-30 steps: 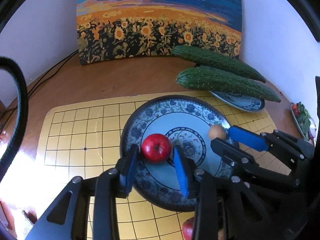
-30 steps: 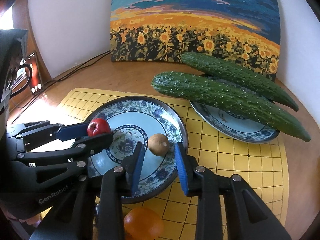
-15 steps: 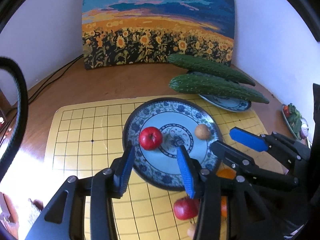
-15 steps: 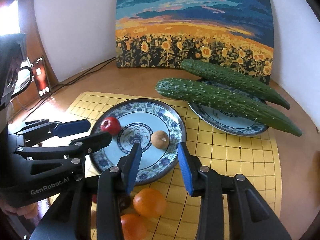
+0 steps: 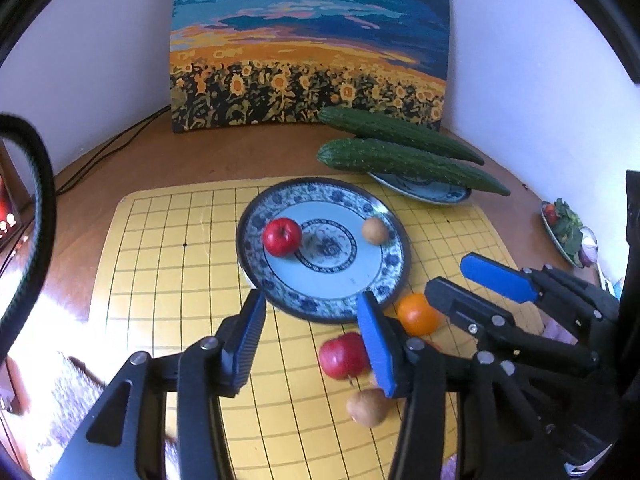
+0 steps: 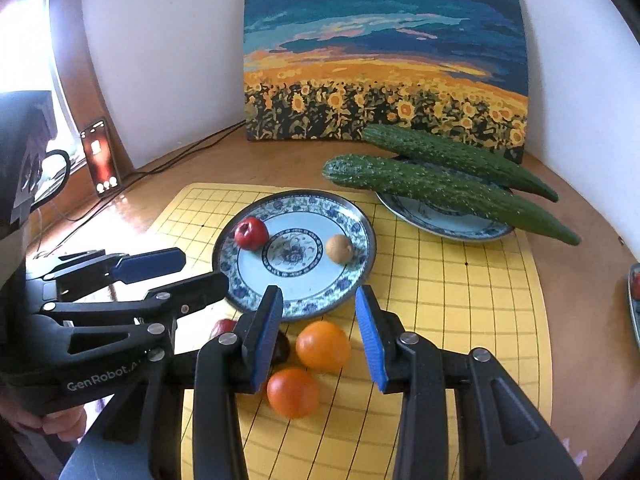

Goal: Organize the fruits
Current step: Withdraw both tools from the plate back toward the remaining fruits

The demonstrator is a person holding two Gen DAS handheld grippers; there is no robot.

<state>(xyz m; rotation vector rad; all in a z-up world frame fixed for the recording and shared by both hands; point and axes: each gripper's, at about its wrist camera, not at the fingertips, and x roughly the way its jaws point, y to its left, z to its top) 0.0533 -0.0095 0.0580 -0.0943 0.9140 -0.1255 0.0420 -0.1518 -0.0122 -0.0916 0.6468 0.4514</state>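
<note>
Left gripper (image 5: 310,338) is spread wide, holding nothing, hovering over the yellow grid mat (image 5: 160,280) just short of the near rim of the blue-patterned plate (image 5: 396,280).

On that plate: a small red apple (image 5: 282,237) on the left side and a small brown round fruit (image 5: 375,231) on the right side, apart from each other, neither touching the rim.

Off the plate, on the mat near its front edge, is a loose cluster: a second red apple (image 5: 343,355), another brown fruit (image 5: 367,407), an orange (image 6: 323,346) and a second orange (image 6: 293,393) just beside it. A dark red fruit (image 6: 282,348) is mostly hidden behind the right gripper's left finger; I can't tell what it is.

Right gripper (image 6: 318,336) is also spread and empty, with the nearer-plate orange sitting between its fingers in view; contact not visible.

Further right, two cucumbers (image 6: 448,190) lie across a second plate (image 6: 460,228), overhanging it.

Handling judgement: the fruits look small, light, round and smooth, so they are likely to roll or squirt out of flat pads. Take each across its widest middle, pads on opposite sides, coming from above. Oranges probably give slightly, so moderate squeeze; apples are firmer but bruise. Cluster is tight, so a finger may nudge neighbours.
</note>
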